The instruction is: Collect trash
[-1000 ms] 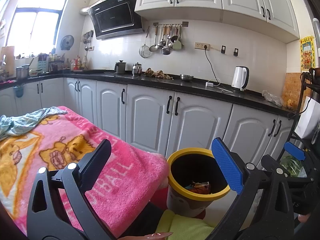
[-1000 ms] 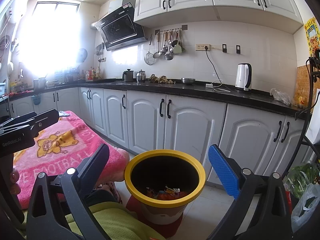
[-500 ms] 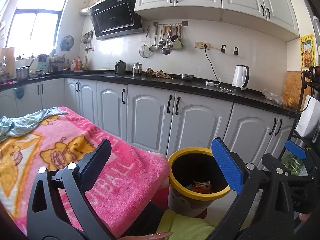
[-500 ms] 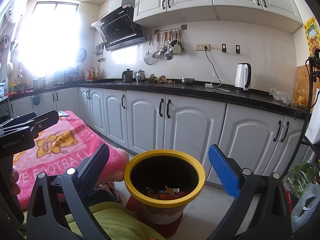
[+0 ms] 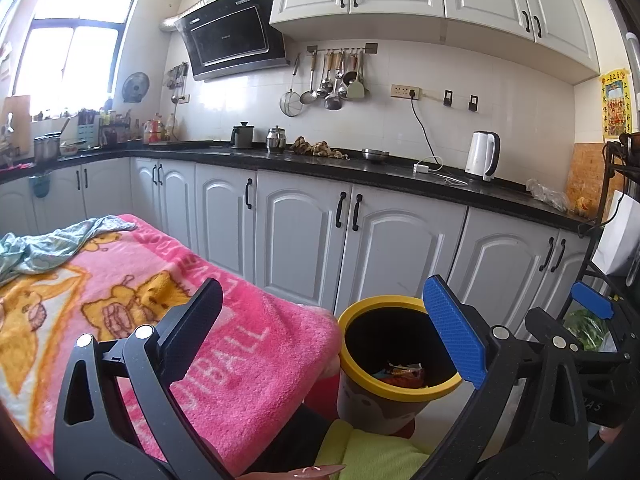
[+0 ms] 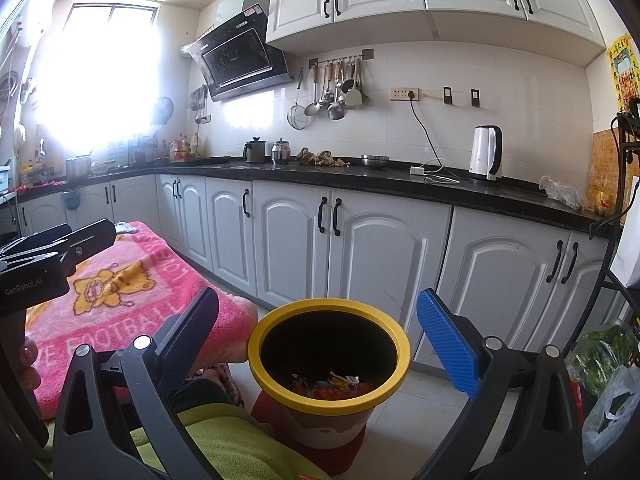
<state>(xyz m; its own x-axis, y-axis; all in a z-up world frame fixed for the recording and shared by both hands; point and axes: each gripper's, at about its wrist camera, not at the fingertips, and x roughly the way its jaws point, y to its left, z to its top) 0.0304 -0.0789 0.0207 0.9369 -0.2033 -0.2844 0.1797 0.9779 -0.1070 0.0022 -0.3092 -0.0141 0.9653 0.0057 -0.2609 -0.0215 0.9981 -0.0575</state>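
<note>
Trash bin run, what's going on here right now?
A person holds both grippers above the yellow-rimmed trash bin on the kitchen floor. The right gripper and left gripper are both open and empty. Colourful wrappers already lie at the bottom of the bin. Beside it, the pink blanket carries only a crumpled light cloth; no loose trash shows there.

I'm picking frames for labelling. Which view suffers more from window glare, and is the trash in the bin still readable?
Right wrist view: the window blows out white, washing the nearby wall and counter. Left wrist view: the window keeps its frame lines, with mild glare. Wrappers in the yellow-rimmed bin stay readable in both, with fisheye bending at the edges.
</note>
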